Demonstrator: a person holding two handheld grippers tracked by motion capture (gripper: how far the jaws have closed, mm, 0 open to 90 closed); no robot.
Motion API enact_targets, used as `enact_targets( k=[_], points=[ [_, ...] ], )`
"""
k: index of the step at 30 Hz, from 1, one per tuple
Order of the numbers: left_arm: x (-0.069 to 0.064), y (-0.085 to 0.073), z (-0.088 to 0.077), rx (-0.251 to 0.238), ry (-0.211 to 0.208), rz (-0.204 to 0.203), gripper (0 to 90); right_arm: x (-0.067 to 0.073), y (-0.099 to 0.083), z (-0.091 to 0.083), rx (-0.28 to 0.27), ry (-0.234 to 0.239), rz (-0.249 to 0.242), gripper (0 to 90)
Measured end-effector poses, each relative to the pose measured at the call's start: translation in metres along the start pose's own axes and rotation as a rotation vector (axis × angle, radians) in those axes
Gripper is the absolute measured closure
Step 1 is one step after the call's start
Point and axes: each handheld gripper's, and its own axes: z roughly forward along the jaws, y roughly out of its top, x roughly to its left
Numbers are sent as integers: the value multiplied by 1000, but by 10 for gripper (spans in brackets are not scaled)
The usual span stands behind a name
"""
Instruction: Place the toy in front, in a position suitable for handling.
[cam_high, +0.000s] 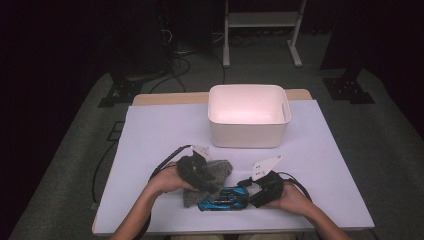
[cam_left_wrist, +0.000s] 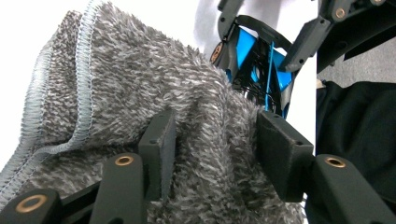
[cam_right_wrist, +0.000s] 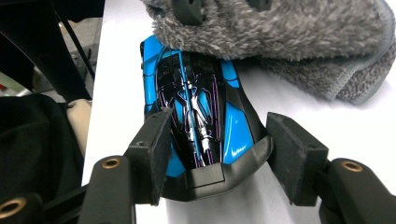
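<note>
**High view: cloth over car, one gripper steadying, one wiping**

Low in the frame's middle, the blue toy car (cam_high: 223, 198) lies on the white table (cam_high: 150, 135), the grey fleece cloth (cam_high: 212, 172) draped over its left end. The right gripper (cam_right_wrist: 219, 154) straddles the car's tail, its left pad touching and its right pad just clear, seemingly to steady it. The left gripper (cam_left_wrist: 212, 149) stands parted around bunched cloth, likely regripping for a wipe.
</note>
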Motion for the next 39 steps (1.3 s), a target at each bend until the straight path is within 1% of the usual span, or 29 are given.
enact_targets(
  k=[2, 3, 4, 5, 6, 8, 10, 11, 12, 13, 14, 15, 18, 22, 23, 27, 30, 31, 32, 34, 35, 36, 37, 38, 39],
  points=[
    [1, 1, 0, 2, 0, -1, 461, 1, 0, 0, -1, -6, -9, 411],
    [1, 2, 1, 6, -9, -10, 459, 5, 1, -1, 1, -24, -42, 414],
    [2, 2, 1, 11, -13, -9, 459, 5, 1, -1, 1, -24, -42, 414],
    [3, 2, 2, 20, -23, -17, 459, 6, 1, -1, -1, -30, -57, 414],
    [3, 2, 3, 23, -29, -16, 467, 7, 1, -2, 0, -41, -72, 415],
    [2, 2, 5, 36, -53, -15, 503, 10, 1, -2, -4, -49, -87, 415],
    [1, 2, 6, 37, -62, -5, 540, 12, 0, -3, -13, -62, -106, 416],
    [-2, 1, 5, 30, -57, 5, 560, 14, -1, -3, -19, -72, -118, 416],
    [-2, 1, 5, 30, -57, 5, 565, 14, -1, -3, -19, -72, -118, 416],
    [-4, 0, 4, 26, -53, 11, 571, 17, -1, -4, -21, -87, -143, 416],
    [-5, 0, 3, 26, -49, 19, 574, 18, -1, -4, -21, -92, -151, 417],
    [-7, 0, 3, 25, -41, 26, 574, 18, -1, -4, -21, -92, -151, 417],
    [-11, -1, 2, 20, -30, 43, 585, 23, 1, -5, -13, -119, -164, 414],
    [-16, -3, 0, 6, -17, 69, 590, 26, 1, -5, -7, -127, -156, 397],
    [-19, -3, 0, 0, -7, 85, 591, 26, 1, -5, -5, -128, -156, 396],
    [-24, -4, -1, -2, 9, 103, 592, 28, 1, -6, -3, -134, -164, 386],
    [-28, -5, -3, -10, 14, 119, 597, 28, 0, -7, 6, -128, -142, 370],
    [-31, -6, -5, -20, 12, 126, 606, 28, 0, -8, 10, -120, -133, 372],
    [-31, -6, -5, -20, 12, 126, 608, 28, 0, -8, 10, -120, -133, 372],
    [-35, -6, -8, -22, 11, 142, 610, 27, 1, -8, 21, -103, -132, 364],
    [-39, -6, -9, -26, 9, 153, 610, 27, 3, -6, 30, -89, -123, 354],
    [-39, -6, -9, -26, 9, 153, 610, 27, 3, -6, 30, -89, -123, 354],
    [-41, -6, -10, -28, 3, 160, 610, 28, 5, -3, 49, -58, -116, 342],
    [-44, -7, -12, -31, -7, 173, 613, 27, 6, -1, 56, -45, -124, 342],
    [-44, -7, -12, -31, -7, 173, 617, 27, 6, -1, 56, -45, -124, 342]
  ],
)
